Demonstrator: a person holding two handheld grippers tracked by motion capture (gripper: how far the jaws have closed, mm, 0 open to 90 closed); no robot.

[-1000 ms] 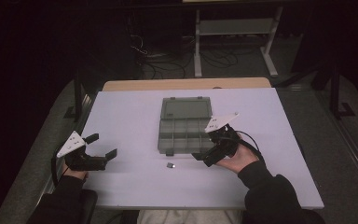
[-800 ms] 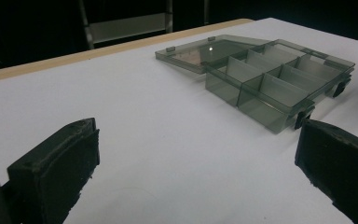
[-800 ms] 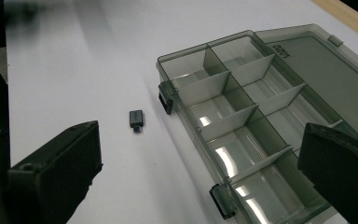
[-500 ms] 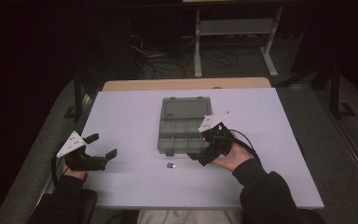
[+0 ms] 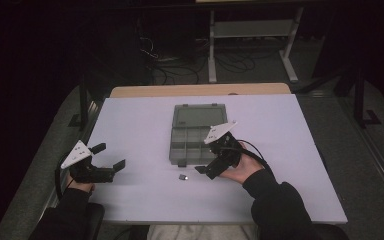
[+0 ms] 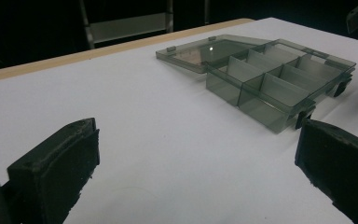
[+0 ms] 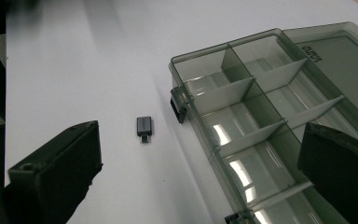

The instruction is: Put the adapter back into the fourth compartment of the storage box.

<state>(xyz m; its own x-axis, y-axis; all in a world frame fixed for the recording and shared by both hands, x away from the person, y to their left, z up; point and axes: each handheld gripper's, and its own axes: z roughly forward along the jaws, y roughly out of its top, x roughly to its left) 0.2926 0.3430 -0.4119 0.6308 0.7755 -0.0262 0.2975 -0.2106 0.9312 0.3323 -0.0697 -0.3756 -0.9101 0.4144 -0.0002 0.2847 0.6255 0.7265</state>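
A smoky grey compartment box (image 5: 196,145) lies open mid-table, its lid (image 5: 199,116) flat behind it. A small dark adapter (image 5: 183,177) rests on the white table just in front of the box. My right gripper (image 5: 209,163) hovers open at the box's front right corner, pointing left toward the adapter. In the right gripper view the adapter (image 7: 144,127) lies between the wide jaws, beside the box (image 7: 261,126) and its empty cells. My left gripper (image 5: 109,156) stands open near the table's left front with nothing in it. The left gripper view shows the box (image 6: 270,81) ahead to the right.
The white table top (image 5: 280,125) has a wooden strip (image 5: 200,90) along its far edge. Beyond it are a metal stand (image 5: 252,30) and cables on a dark floor. Bare table surface lies between the left gripper and the box.
My right gripper has shifted left and nearer along the box's front corner, closing in on the adapter. The left gripper, box and adapter have stayed put.
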